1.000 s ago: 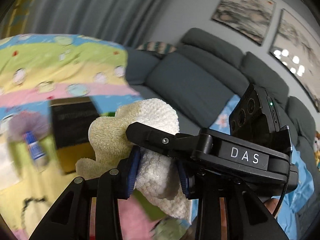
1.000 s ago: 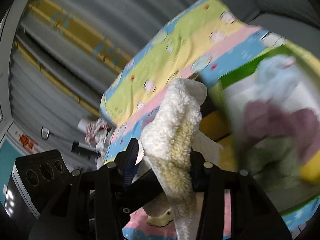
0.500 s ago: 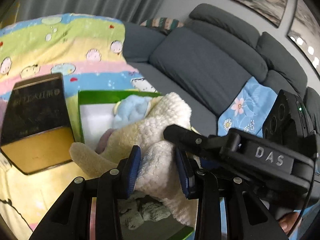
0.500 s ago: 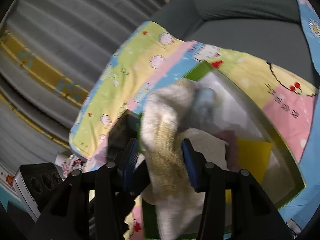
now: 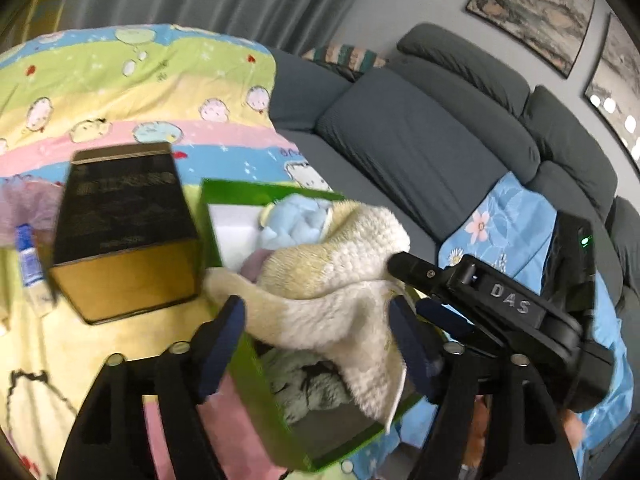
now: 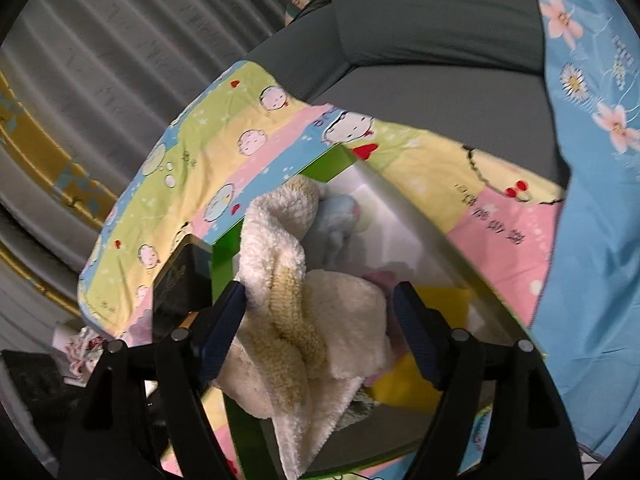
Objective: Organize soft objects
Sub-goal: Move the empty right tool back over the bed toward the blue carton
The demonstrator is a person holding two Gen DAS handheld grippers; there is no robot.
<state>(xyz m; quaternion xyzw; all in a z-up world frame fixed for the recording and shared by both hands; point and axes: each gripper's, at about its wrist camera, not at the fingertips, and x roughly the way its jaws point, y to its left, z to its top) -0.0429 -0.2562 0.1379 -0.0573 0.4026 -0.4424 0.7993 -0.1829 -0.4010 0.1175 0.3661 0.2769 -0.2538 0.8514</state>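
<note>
Left gripper (image 5: 316, 332) and right gripper (image 6: 320, 320) jaws opening, wide; cream towel (image 5: 336, 280) between them (released) over green box (image 5: 256, 384).

The cream towel (image 5: 328, 304) is covering most of the green box (image 5: 256, 384), hiding much of the grey plush (image 5: 304, 388) and the purple cloth (image 5: 254, 266) beneath it. In the right wrist view the towel (image 6: 304, 320) is running off the bottom edge. The lettering on the black box (image 5: 120, 216) is blurring beyond reading. The blue tube (image 5: 27, 256) at far left is smearing too.
</note>
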